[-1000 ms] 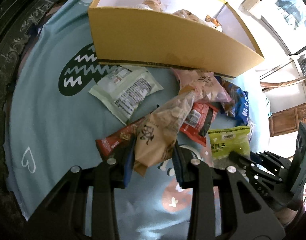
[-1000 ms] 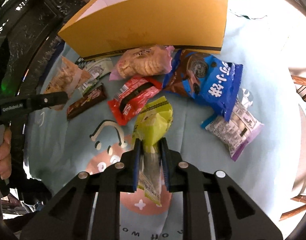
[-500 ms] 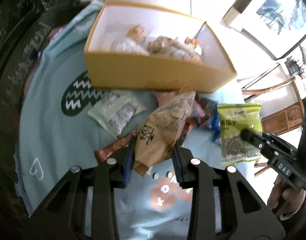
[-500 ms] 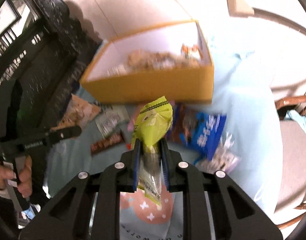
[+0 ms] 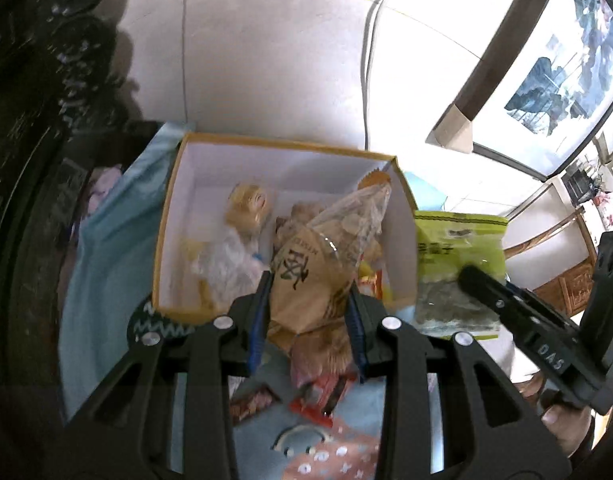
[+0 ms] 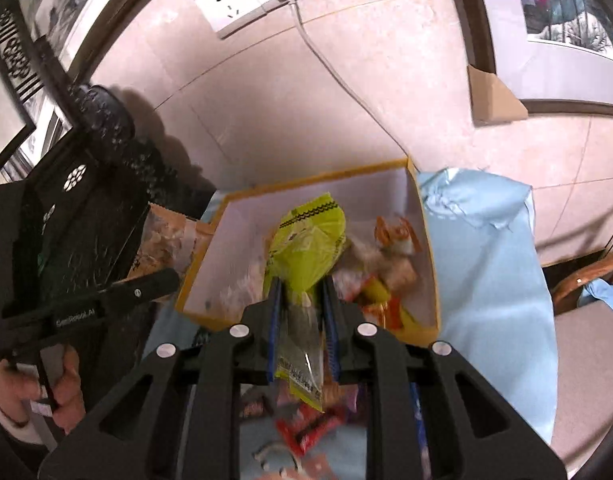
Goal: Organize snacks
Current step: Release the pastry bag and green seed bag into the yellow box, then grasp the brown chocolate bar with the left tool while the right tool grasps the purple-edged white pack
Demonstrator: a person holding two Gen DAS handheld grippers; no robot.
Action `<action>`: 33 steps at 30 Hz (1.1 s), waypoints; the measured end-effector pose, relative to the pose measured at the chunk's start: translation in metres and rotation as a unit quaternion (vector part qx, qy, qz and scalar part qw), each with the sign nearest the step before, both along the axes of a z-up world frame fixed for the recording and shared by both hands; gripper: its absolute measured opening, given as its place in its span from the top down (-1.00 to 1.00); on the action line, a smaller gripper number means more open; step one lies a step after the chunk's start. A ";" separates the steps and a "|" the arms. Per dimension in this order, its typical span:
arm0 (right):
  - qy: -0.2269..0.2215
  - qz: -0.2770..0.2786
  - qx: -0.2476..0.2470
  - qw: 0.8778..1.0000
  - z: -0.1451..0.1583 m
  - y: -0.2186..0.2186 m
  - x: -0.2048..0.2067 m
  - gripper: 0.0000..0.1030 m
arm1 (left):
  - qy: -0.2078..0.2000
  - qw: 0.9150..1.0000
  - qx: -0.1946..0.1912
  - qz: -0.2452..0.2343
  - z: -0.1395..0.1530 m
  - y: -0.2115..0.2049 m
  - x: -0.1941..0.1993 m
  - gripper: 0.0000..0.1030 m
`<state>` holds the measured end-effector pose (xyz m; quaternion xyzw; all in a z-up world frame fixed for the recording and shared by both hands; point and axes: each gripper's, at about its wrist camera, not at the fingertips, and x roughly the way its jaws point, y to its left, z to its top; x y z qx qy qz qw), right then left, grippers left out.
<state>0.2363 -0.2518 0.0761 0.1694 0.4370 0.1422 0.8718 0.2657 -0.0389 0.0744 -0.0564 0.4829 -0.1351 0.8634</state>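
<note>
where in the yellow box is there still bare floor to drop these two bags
Bare white floor shows in the yellow box at its back-left corner, between the left wall and the white-wrapped snack. The right half is crowded with a pile of snacks. The left gripper holds the brown bag; the right gripper holds the green bag.

left hand-held gripper (image 5: 308, 312) clamped, right hand-held gripper (image 6: 302, 308) clamped
</note>
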 end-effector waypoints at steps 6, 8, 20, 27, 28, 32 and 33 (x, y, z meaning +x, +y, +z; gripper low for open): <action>0.016 -0.018 -0.008 1.000 -0.023 -0.002 0.045 0.60 | 0.016 1.000 0.022 -0.002 -0.018 -0.013 0.036 0.33; 0.041 -0.018 -0.018 0.999 -0.037 0.000 0.058 0.49 | 0.021 0.999 0.044 0.012 -0.031 -0.015 0.051 0.07; 0.054 -0.047 -0.030 0.997 -0.065 -0.028 0.011 -0.15 | 0.006 0.994 0.110 0.020 -0.062 0.009 0.005 -0.73; 0.085 -0.051 -0.031 0.995 -0.078 -0.040 -0.042 -0.16 | 0.070 0.989 0.133 -0.002 -0.126 0.024 -0.059 -0.73; 0.090 -0.051 -0.031 0.994 -0.080 -0.040 -0.046 -0.16 | 0.085 0.987 0.137 -0.002 -0.138 0.026 -0.069 -0.73; 0.118 -0.056 -0.031 0.991 -0.094 -0.045 -0.071 -0.16 | 0.110 0.983 0.144 -0.014 -0.166 0.028 -0.090 -0.73; 0.123 -0.057 -0.033 0.990 -0.097 -0.046 -0.075 -0.16 | 0.112 0.983 0.143 -0.016 -0.170 0.028 -0.092 -0.73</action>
